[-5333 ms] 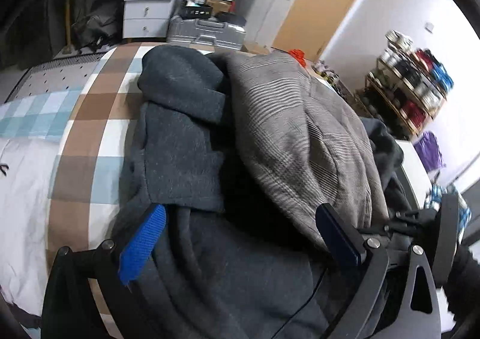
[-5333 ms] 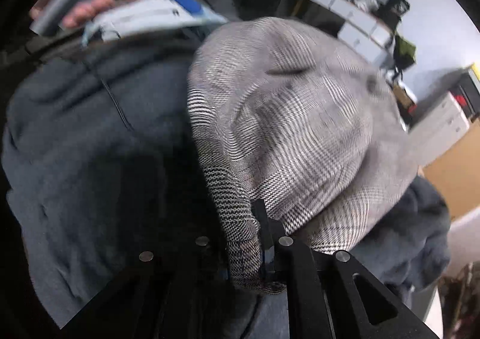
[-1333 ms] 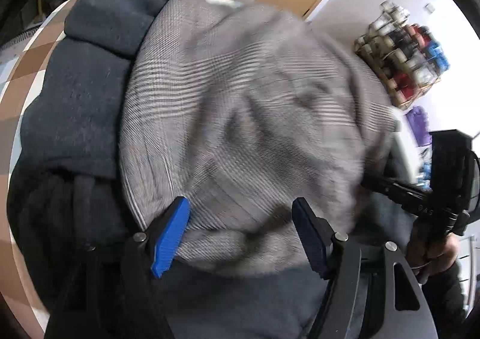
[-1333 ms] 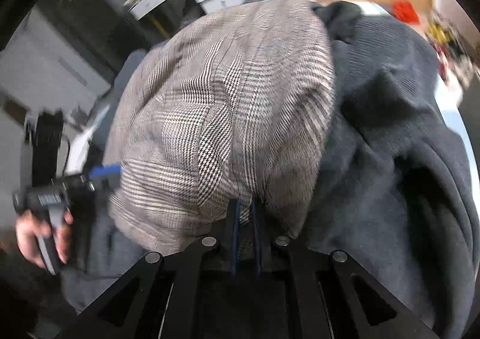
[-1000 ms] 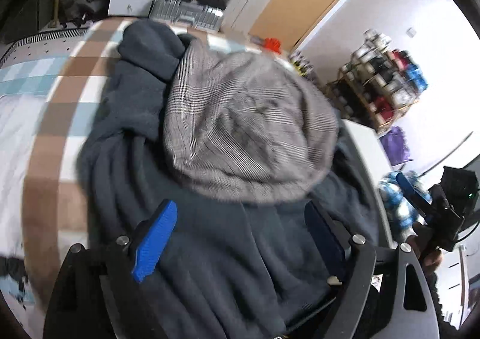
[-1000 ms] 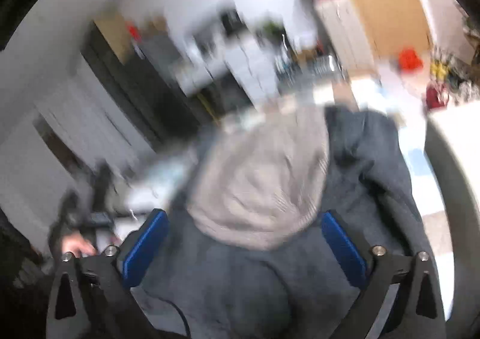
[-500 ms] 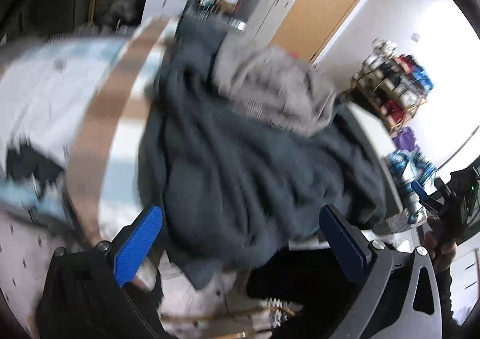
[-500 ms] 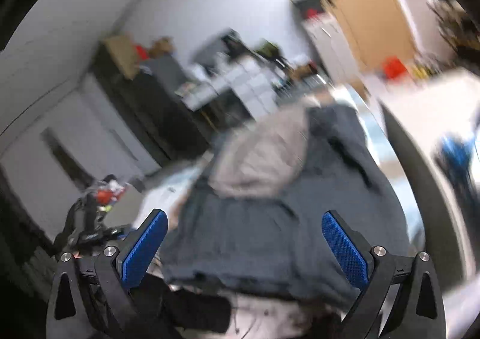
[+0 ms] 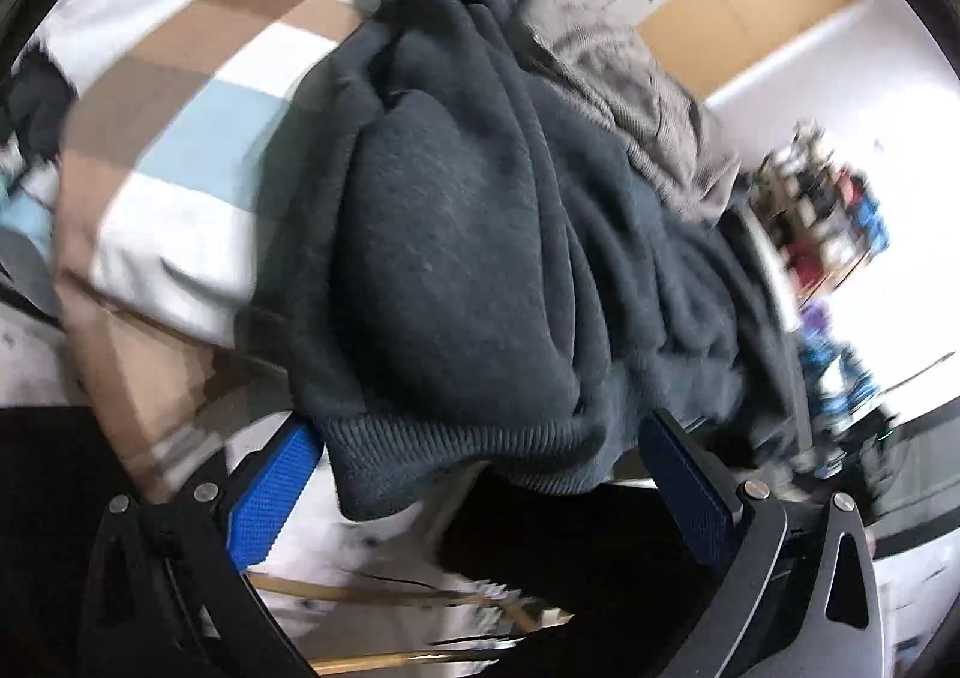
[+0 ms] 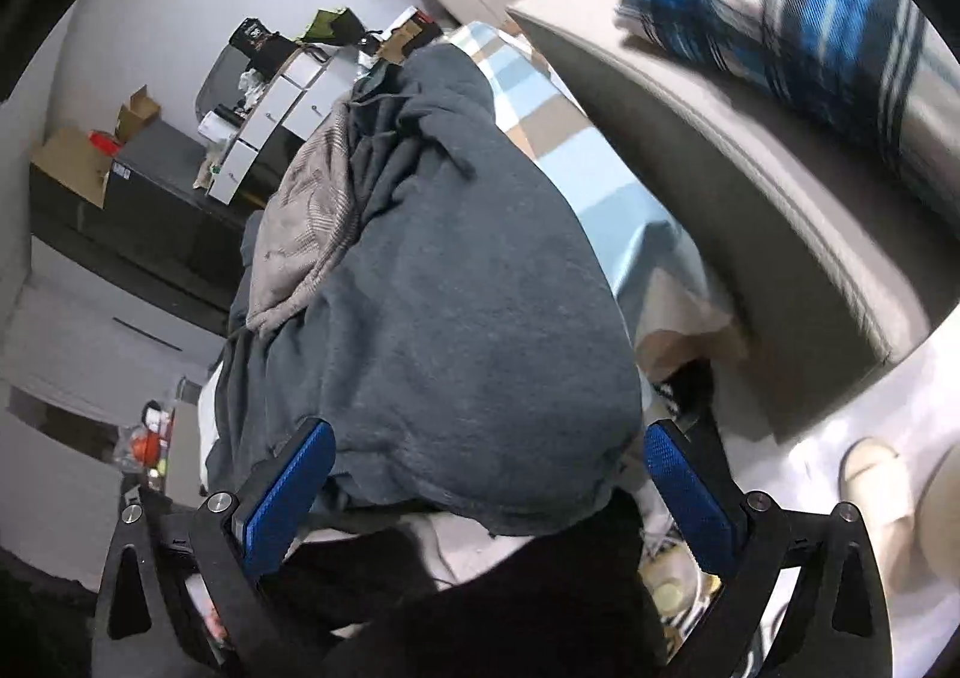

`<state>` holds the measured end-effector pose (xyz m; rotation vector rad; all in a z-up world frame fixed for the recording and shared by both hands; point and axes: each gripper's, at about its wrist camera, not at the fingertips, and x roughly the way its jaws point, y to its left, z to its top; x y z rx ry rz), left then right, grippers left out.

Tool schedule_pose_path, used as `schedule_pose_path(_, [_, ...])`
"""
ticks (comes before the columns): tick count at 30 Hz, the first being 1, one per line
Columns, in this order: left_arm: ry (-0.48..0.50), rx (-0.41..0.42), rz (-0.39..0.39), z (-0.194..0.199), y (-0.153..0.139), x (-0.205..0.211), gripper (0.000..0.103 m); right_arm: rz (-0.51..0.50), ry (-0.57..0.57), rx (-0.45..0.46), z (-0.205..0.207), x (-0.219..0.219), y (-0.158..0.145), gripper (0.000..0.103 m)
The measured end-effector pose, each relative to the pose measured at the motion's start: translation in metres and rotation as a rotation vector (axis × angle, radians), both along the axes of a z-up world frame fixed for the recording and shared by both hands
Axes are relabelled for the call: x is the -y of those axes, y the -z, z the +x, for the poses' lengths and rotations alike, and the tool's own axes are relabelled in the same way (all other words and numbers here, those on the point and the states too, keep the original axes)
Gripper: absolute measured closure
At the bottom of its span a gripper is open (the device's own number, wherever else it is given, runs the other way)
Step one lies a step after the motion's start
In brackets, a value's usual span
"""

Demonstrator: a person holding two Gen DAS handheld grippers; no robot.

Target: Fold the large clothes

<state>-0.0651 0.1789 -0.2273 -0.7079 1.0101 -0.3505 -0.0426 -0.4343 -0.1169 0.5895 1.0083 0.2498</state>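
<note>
A large dark grey hooded garment [image 9: 474, 234] lies in a heap on the checked bed cover [image 9: 180, 96], its ribbed hem hanging over the near bed edge. The hood's grey plaid lining [image 9: 636, 84] shows at the far end. My left gripper [image 9: 480, 474] is open, its blue pads on either side of the hanging hem and not pressing it. In the right wrist view the same garment [image 10: 456, 306] fills the middle, with the plaid lining [image 10: 306, 234] at the left. My right gripper [image 10: 486, 486] is open too, its pads straddling the lower edge of the cloth.
A grey padded bench [image 10: 750, 186] with a blue striped cushion [image 10: 798, 12] stands right of the bed. A white drawer unit [image 10: 270, 120] and dark cabinets [image 10: 120, 222] are behind. A shelf of colourful items [image 9: 828, 216] stands at the right. A shoe [image 10: 870, 486] is on the floor.
Both grippers let go of the plaid hood, opened wide, and dropped back to the near edge of the bed. The hem now lies between the pads of each.
</note>
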Motion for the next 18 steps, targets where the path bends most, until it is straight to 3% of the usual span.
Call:
schedule_pose_path(1, [-0.009,-0.002,-0.038,0.000,0.002,-0.003,0.001,0.014,-0.012,-0.009,0.002,0.001,0.004,0.000])
schedule_pose_path(4, [-0.035,-0.007,-0.280,0.008,0.021,-0.018,0.001,0.011,-0.043,-0.028,0.012,-0.006,0.018,0.000])
schedule_pose_path(6, [-0.056,-0.029,-0.395,0.013,0.032,-0.024,0.001,0.024,-0.063,-0.025,0.017,-0.012,0.027,0.000])
schedule_pose_path(10, [-0.021,-0.049,-0.484,0.026,0.040,-0.013,0.001,0.076,-0.092,-0.042,0.024,-0.016,0.037,0.004])
schedule_pose_path(12, [0.026,-0.061,-0.524,0.033,0.042,0.001,0.001,0.085,-0.107,-0.045,0.027,-0.018,0.037,0.017])
schedule_pose_path(14, [0.052,-0.035,-0.517,0.035,0.037,0.011,0.001,0.102,-0.117,-0.043,0.028,-0.020,0.037,0.047])
schedule_pose_path(16, [0.064,-0.001,-0.515,0.036,0.031,0.016,0.006,0.124,-0.104,-0.046,0.024,-0.017,0.036,0.058])
schedule_pose_path(18, [0.062,-0.001,-0.523,0.037,0.028,0.014,0.026,0.124,-0.107,-0.029,0.018,-0.014,0.030,0.067])
